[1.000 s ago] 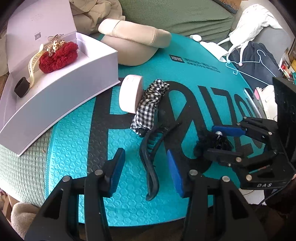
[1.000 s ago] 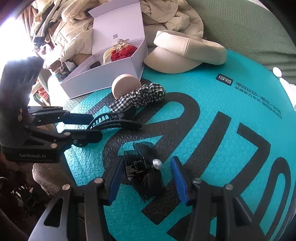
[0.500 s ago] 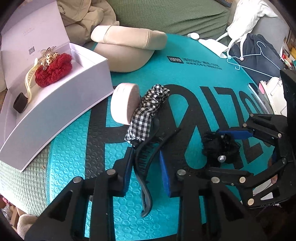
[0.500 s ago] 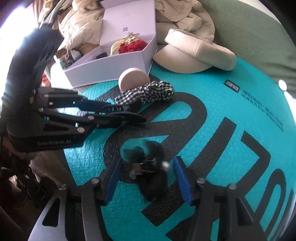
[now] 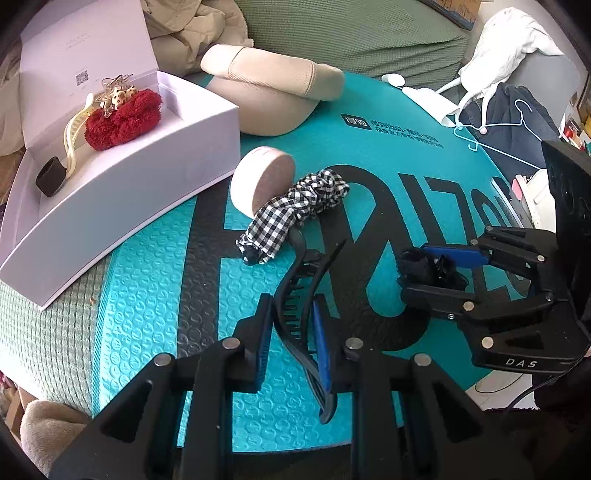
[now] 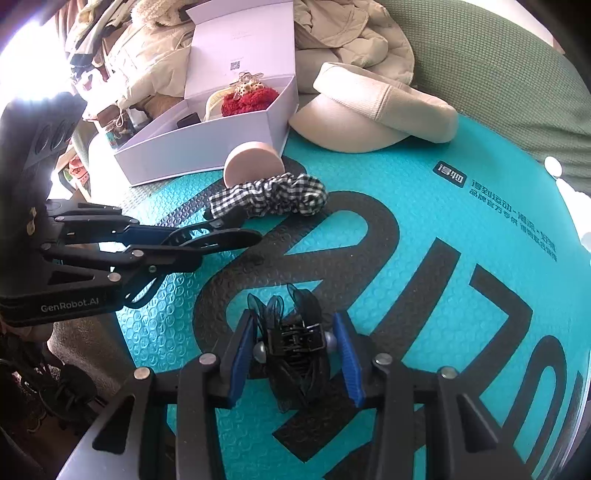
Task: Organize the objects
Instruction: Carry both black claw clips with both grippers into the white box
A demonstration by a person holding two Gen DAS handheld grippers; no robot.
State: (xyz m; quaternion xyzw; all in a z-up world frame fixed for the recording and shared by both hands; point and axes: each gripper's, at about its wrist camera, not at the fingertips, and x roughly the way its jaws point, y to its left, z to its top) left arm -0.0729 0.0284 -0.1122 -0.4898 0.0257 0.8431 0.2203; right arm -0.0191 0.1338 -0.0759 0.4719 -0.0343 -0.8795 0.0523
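My left gripper point(image 5: 291, 314) is shut on a long black claw hair clip point(image 5: 301, 295), which also shows in the right wrist view point(image 6: 218, 236). My right gripper point(image 6: 295, 332) is shut on a black mesh bow clip with pearls point(image 6: 291, 339), seen from the left wrist too point(image 5: 424, 267). A black-and-white checked scrunchie point(image 5: 295, 210) and a round pink case point(image 5: 258, 177) lie on the teal mat point(image 5: 147, 295). An open white box point(image 5: 122, 173) at the left holds a red fluffy scrunchie point(image 5: 123, 120), a cream clip and a dark band.
A beige cap point(image 5: 273, 92) lies behind the pink case. Beige jackets point(image 6: 351, 33) are piled behind the box. A green cushion point(image 5: 351, 33) sits at the back. Clothes and a blue hanger point(image 5: 498, 125) lie at the far right.
Both grippers have moved forward and closed: the left onto the black claw clip, the right onto the black bow clip.
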